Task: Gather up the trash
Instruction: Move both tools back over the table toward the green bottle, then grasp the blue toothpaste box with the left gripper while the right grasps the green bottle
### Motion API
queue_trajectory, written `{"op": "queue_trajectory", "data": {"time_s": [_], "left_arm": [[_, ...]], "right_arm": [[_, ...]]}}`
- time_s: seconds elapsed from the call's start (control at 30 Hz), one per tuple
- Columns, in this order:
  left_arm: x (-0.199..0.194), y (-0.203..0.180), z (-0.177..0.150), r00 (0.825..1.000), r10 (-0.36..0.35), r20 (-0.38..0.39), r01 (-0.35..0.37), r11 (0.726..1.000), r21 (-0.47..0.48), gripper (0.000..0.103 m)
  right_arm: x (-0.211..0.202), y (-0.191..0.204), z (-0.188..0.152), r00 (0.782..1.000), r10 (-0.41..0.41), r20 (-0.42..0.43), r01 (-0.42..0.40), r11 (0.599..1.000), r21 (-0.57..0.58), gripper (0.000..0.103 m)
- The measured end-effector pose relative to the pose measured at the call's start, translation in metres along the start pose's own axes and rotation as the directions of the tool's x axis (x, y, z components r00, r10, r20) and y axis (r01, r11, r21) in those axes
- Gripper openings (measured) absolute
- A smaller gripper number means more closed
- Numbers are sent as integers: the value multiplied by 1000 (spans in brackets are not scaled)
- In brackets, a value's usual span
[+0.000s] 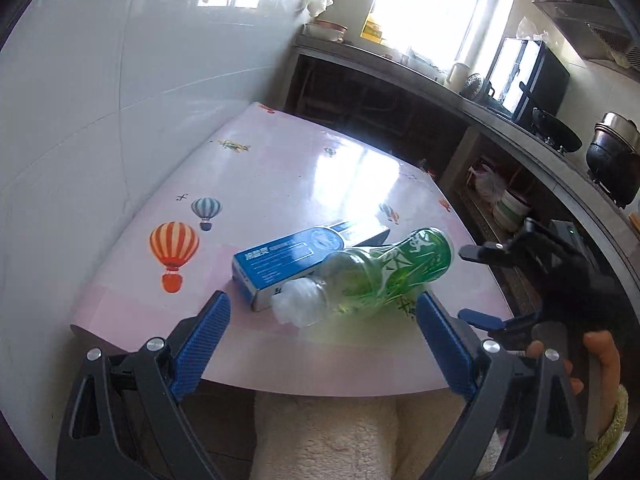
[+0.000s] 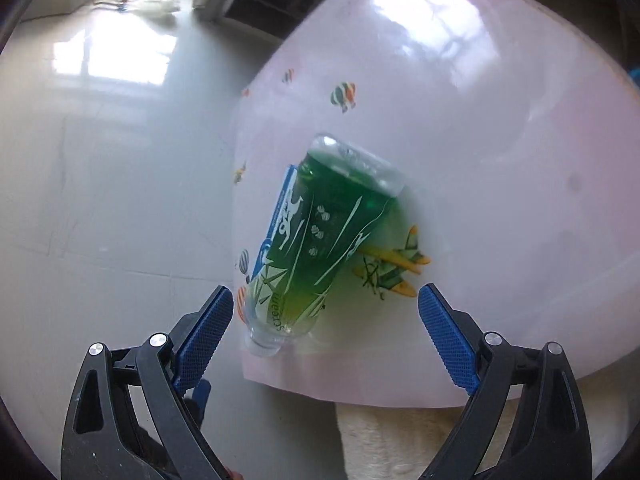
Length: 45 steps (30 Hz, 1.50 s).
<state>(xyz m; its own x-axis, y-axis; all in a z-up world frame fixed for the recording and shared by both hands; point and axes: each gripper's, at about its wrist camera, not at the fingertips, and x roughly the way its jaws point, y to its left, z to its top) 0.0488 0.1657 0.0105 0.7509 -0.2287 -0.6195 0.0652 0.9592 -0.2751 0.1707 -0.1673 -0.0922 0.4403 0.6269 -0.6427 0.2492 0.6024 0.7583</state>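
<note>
A green plastic bottle (image 1: 384,276) with a clear cap lies on its side on the pink table (image 1: 280,168), leaning against a blue carton box (image 1: 296,256). My left gripper (image 1: 324,312) is open, its blue pads on either side of the bottle's cap end, just short of it. My right gripper (image 2: 326,308) is open above the bottle (image 2: 320,240), looking down on it; the box (image 2: 282,200) peeks out from under the bottle. The right gripper also shows in the left wrist view (image 1: 480,284) at the table's right edge.
A white tiled wall (image 1: 100,120) runs along the table's left side. A kitchen counter (image 1: 500,112) with pots, a kettle and an appliance stands behind and to the right. A fluffy cream cloth (image 1: 332,432) lies below the table's near edge.
</note>
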Motion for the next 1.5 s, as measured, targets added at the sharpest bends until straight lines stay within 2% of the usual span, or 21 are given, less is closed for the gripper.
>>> {"op": "queue_trajectory", "data": {"time_s": [0.17,0.23,0.33,0.43,0.47,0.5,0.63,0.7,0.8,0.9,0.97,1.1,1.2,1.3,1.4,1.5], "left_arm": [[-11,21,-6,999,27,36,-28,999,16,92],[-15,30,-6,999,25,47,-25,1000,8,92],[-18,43,-7,998,28,53,-28,1000,-13,92],[-15,54,-9,999,25,48,-23,999,-40,92],[-13,57,-9,999,23,44,-21,999,-50,92],[-12,59,-10,999,20,43,-18,998,-55,92],[-7,60,-9,999,0,45,3,998,-59,92],[-1,58,-8,999,-13,41,15,998,-58,92],[12,53,-6,999,-38,18,39,998,-39,92],[30,41,3,999,-44,12,44,999,28,92],[46,36,13,999,-53,11,52,996,75,92],[92,34,35,997,-44,-64,52,992,117,92],[126,35,44,990,-17,-143,37,990,137,92],[150,35,45,972,-9,-235,41,990,131,92],[152,31,38,959,-18,-284,55,991,124,92],[143,21,26,935,-81,-344,119,989,90,92]], "right_arm": [[43,13,1,995,-96,15,94,988,120,90],[57,19,2,992,-126,29,121,985,123,90],[62,26,0,981,-162,109,150,983,109,88],[64,28,-3,979,-151,139,135,984,114,75],[65,27,-2,981,-140,131,125,985,115,67],[67,26,-1,985,-126,116,114,988,107,64],[52,16,8,989,-87,121,79,995,67,62],[44,13,14,992,-72,105,70,997,17,61],[35,13,24,998,-65,21,67,993,-99,61],[12,14,33,990,-139,13,138,960,-242,61],[-1,15,39,978,-203,43,206,925,-320,61],[-14,16,44,946,-307,100,321,857,-404,60],[-19,12,41,932,-341,125,360,829,-428,60],[-21,5,37,928,-350,128,370,823,-431,61],[-32,-5,34,936,-332,121,350,831,-431,61],[-35,-10,34,945,-310,104,324,846,-424,61]]}}
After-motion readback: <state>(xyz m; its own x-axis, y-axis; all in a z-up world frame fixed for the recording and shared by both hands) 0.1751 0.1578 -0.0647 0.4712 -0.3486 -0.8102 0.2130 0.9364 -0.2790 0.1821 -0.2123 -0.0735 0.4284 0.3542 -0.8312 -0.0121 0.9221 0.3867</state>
